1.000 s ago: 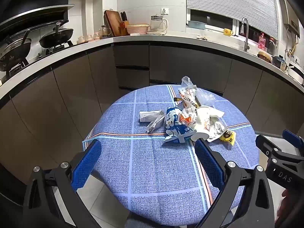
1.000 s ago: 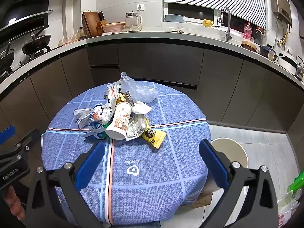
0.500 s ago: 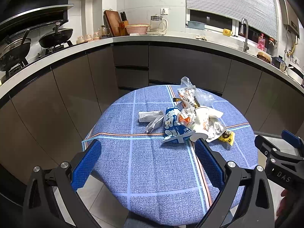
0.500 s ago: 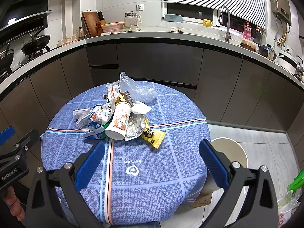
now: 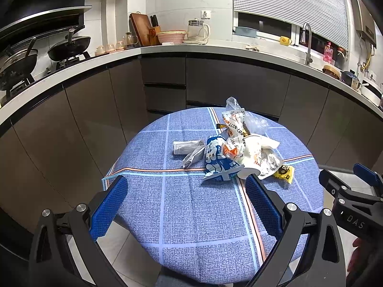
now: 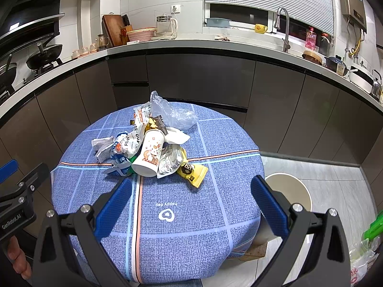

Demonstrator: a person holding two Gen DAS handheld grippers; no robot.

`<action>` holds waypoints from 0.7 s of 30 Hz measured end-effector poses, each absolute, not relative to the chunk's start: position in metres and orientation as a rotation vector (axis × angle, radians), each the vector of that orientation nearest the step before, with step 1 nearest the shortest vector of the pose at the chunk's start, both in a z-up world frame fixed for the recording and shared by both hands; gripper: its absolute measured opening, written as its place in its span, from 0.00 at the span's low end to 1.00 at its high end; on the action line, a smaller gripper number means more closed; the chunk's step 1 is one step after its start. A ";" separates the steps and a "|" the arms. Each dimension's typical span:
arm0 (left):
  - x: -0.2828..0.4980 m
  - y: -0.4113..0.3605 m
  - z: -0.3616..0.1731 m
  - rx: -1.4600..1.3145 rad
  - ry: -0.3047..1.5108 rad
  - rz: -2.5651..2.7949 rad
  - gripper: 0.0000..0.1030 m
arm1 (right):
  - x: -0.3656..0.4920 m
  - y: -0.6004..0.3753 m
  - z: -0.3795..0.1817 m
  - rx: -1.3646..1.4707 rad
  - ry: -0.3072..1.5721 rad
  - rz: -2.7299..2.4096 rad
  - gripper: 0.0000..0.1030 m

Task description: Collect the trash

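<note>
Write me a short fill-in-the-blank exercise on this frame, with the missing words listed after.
1. The paper cup lies on its ____ in the trash pile.
2. The yellow wrapper sits on the ____ tablecloth.
3. Both the left gripper and the right gripper are ____ and hold nothing.
4. The round bin stands on the ____ beside the table.

Missing words: side; blue; open; floor

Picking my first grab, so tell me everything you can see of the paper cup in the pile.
The paper cup is white with an orange cartoon print. It lies on its side in the trash pile, open mouth toward the cameras, apparently uncrushed. A silver foil wrapper leans on its right; printed wrappers press its left. Neither gripper touches it.
</note>
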State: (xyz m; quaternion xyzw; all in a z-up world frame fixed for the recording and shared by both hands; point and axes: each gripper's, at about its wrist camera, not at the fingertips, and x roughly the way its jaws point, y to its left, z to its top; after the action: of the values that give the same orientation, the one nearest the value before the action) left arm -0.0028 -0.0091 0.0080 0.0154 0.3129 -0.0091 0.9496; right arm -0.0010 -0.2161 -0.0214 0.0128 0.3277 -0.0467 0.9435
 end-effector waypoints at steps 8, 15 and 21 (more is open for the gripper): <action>-0.004 -0.010 0.011 0.030 0.636 -0.018 0.92 | 0.000 -0.217 -0.021 0.025 0.669 -0.095 0.97; -0.001 -0.010 0.010 0.028 0.637 -0.023 0.92 | 0.001 -0.216 -0.022 0.025 0.669 -0.097 0.97; 0.000 -0.011 0.010 0.028 0.637 -0.024 0.92 | 0.001 -0.215 -0.022 0.025 0.670 -0.096 0.97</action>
State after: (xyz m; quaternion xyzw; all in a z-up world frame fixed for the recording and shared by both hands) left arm -0.0005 -0.0108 0.0103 0.0136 0.3133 -0.0118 0.9495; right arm 0.0010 -0.2155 -0.0218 0.0125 0.3286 -0.0472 0.9432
